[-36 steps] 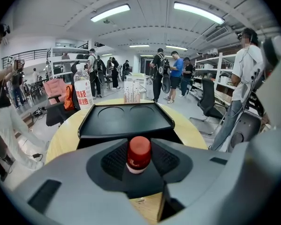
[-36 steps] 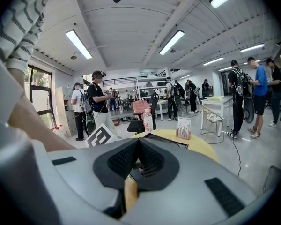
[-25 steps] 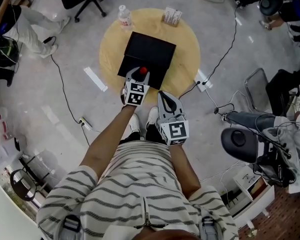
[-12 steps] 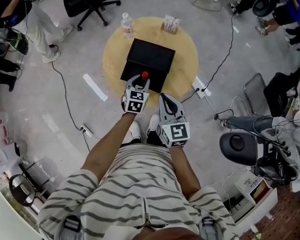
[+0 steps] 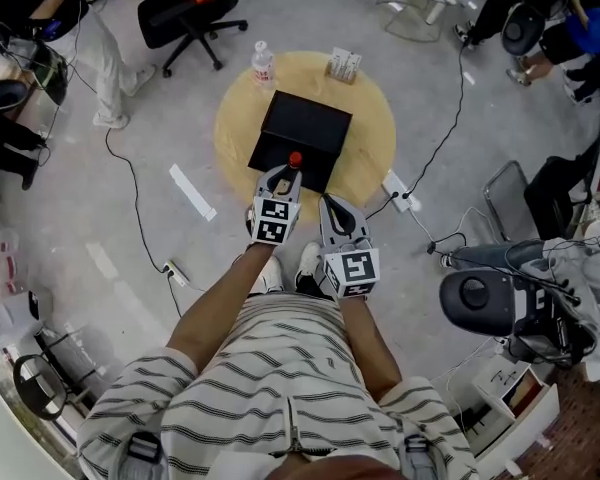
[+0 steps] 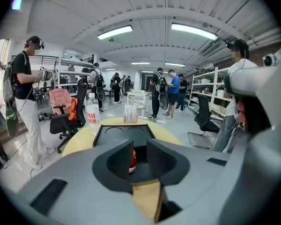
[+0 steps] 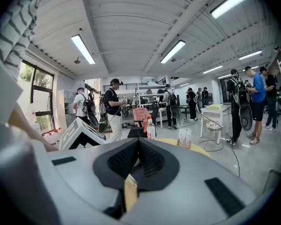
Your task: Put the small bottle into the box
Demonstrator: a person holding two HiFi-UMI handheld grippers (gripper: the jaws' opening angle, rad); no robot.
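Round and pale, the wooden table [image 5: 372, 103] stands on a grey floor [image 5: 160, 228], with the black box [image 5: 305, 126] in its middle and a large water bottle [image 5: 263, 65] and a small carton [image 5: 344, 64] at its far edge. What has changed is on our left side. The left gripper [image 5: 284, 174] has come up and drawn back a little toward us, and its fingers [image 6: 119, 159] have just been closing from their widest to a narrower gap. Through this the small bottle [image 5: 295, 158], white with a red cap, has kept its place over the near part of the box. In the left gripper view we see it through the gap between the fingers, partly behind the one on the left, with a dark strip between it and the other. Neither pad presses on it, so the left fingers are apart and hold nothing. We judge that the bottle now stands in the near end of the box, though its foot is hidden and we cannot be sure it sits inside the rim. If so, the placing is done and we need only pull clear without knocking the cap. The right gripper [image 5: 330, 200] hangs beside the left, just short of the table's near edge, its fingers [image 7: 124, 161] closed together on nothing.
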